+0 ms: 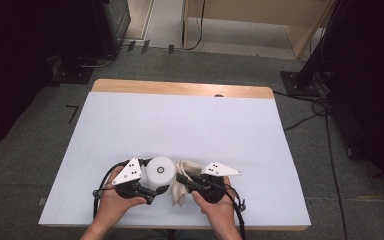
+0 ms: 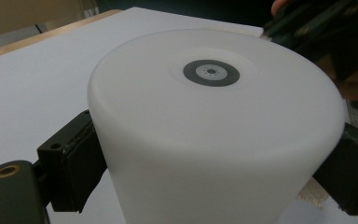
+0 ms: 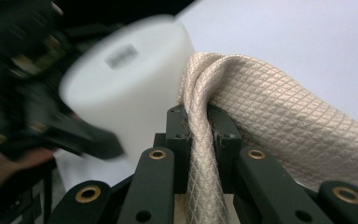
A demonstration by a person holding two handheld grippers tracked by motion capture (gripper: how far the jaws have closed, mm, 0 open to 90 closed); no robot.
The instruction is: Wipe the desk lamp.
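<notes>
A white plastic cup [image 1: 160, 172] stands upside down near the table's front edge, with a dark round mark on its upturned base [image 2: 211, 73]. My left gripper [image 1: 156, 189] is shut on the cup's sides, one black pad [image 2: 77, 161] at each flank. A beige quilted cloth [image 1: 182, 182] lies bunched just right of the cup. My right gripper [image 1: 182, 178] is shut on a fold of that cloth [image 3: 205, 154], which drapes over its jaws close beside the cup [image 3: 126, 88].
The white table top [image 1: 180, 130] stretches wide beyond the cup, with a wooden strip [image 1: 180, 89] along its far edge. Black stands, cables and a wooden cabinet sit on the grey floor around the table.
</notes>
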